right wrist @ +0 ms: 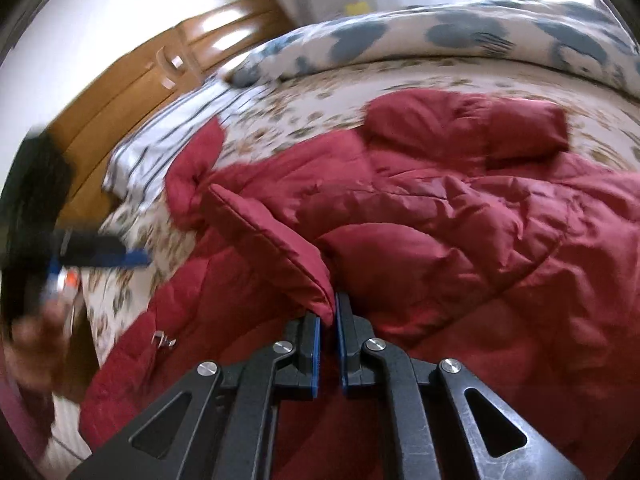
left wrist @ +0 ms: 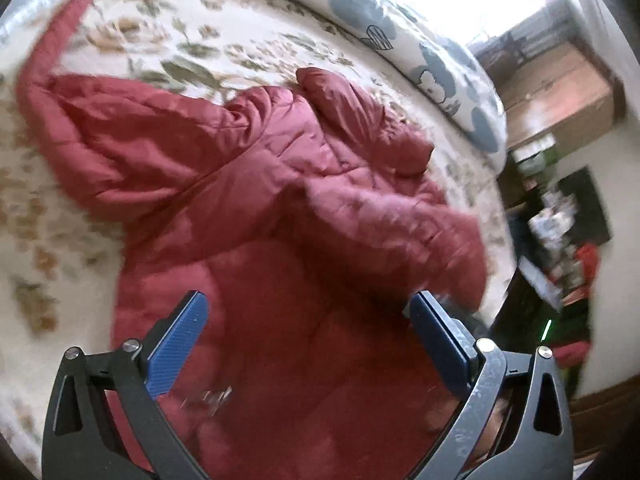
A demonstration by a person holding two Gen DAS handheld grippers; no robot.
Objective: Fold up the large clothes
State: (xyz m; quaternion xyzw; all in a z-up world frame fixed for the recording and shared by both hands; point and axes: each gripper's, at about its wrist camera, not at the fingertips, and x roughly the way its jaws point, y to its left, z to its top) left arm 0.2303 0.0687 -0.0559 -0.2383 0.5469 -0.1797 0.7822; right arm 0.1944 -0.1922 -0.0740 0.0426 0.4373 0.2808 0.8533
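A large red quilted jacket [left wrist: 260, 184] lies spread on a floral bed sheet [left wrist: 180, 32]. My left gripper [left wrist: 310, 332] hangs open above the jacket's lower body, and its blue pads [left wrist: 180, 344] are wide apart with nothing between them. In the right wrist view the same jacket [right wrist: 460, 220] fills the middle. There my right gripper [right wrist: 328, 312] is shut on a flat red flap of the jacket [right wrist: 276, 252], which rises from the pads up to the left. The left gripper [right wrist: 120, 258] shows blurred at the left edge, held by a hand [right wrist: 36, 344]. A metal zip pull [right wrist: 162, 338] lies on the near hem.
A white pillow with blue patches [right wrist: 480, 40] lies along the far side of the bed. A striped cloth [right wrist: 168, 132] sits at the bed's left corner beside a wooden wardrobe [right wrist: 140, 92]. Past the bed's right edge stand cluttered shelves [left wrist: 560, 220].
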